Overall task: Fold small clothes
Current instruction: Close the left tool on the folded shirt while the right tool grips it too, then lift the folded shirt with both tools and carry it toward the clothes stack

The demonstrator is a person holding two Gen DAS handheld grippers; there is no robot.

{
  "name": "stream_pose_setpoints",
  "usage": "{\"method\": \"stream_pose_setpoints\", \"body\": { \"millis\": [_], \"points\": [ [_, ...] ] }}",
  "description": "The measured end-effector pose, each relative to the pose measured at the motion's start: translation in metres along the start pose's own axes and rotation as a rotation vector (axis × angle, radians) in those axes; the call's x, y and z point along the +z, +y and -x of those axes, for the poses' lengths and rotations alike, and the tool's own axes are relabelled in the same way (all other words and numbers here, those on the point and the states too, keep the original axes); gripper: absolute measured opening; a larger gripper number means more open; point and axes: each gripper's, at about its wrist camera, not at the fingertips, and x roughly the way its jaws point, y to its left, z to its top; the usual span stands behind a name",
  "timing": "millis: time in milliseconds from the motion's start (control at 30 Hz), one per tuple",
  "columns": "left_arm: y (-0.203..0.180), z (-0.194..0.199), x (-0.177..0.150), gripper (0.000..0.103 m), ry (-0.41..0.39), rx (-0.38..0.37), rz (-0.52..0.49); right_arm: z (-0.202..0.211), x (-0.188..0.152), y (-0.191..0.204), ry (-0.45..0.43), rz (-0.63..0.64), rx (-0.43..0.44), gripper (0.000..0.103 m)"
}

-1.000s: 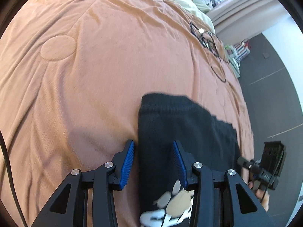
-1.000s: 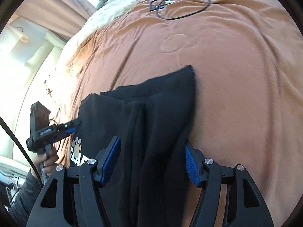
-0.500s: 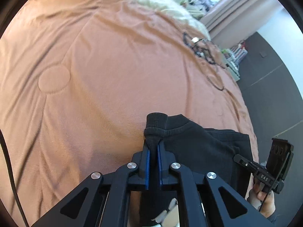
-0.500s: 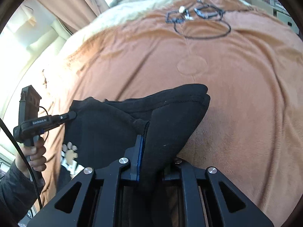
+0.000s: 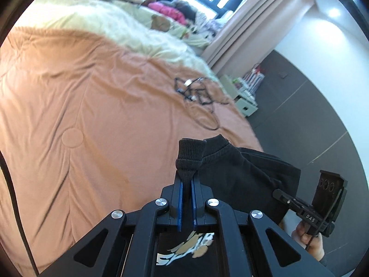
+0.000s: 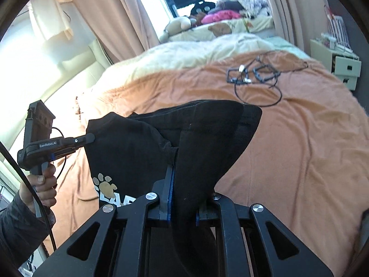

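A small black garment (image 5: 242, 173) with a tan and white paw print (image 6: 105, 184) hangs lifted above the orange blanket (image 5: 92, 115), stretched between both grippers. My left gripper (image 5: 186, 177) is shut on a ribbed edge of the garment, which bunches above its blue pads. In the right wrist view the left gripper (image 6: 91, 137) holds the far left corner, with a hand on its grip. My right gripper (image 6: 182, 168) is shut on a thick fold of the garment (image 6: 207, 138) that drapes over and hides its right finger. In the left wrist view the right gripper (image 5: 278, 194) sits at the garment's right edge.
A tangle of black cables (image 6: 253, 73) lies on the blanket farther back. Cream bedding (image 5: 103, 23) and plush toys (image 6: 177, 26) fill the bed's head end. A pale nightstand (image 6: 346, 67) stands by the bed's right side, with curtains (image 6: 115, 11) behind.
Both grippers went from open around the flat garment to shut on it. They then rose and lifted the garment off the blanket, so the room's far end came into view.
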Motion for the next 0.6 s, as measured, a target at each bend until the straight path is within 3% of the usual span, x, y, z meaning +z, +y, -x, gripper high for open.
{"method": "stream_pose_setpoints", "body": {
  "millis": [333, 600],
  "points": [
    [-0.066, 0.092, -0.013, 0.005, -0.084, -0.093, -0.063, 0.126, -0.034, 0.040, -0.127, 0.032, -0.037, 0.010],
    [-0.128, 0.143, -0.024, 0.005, -0.126, -0.165, -0.149, 0.219, -0.071, 0.065, -0.225, 0.065, -0.124, 0.010]
  ]
}}
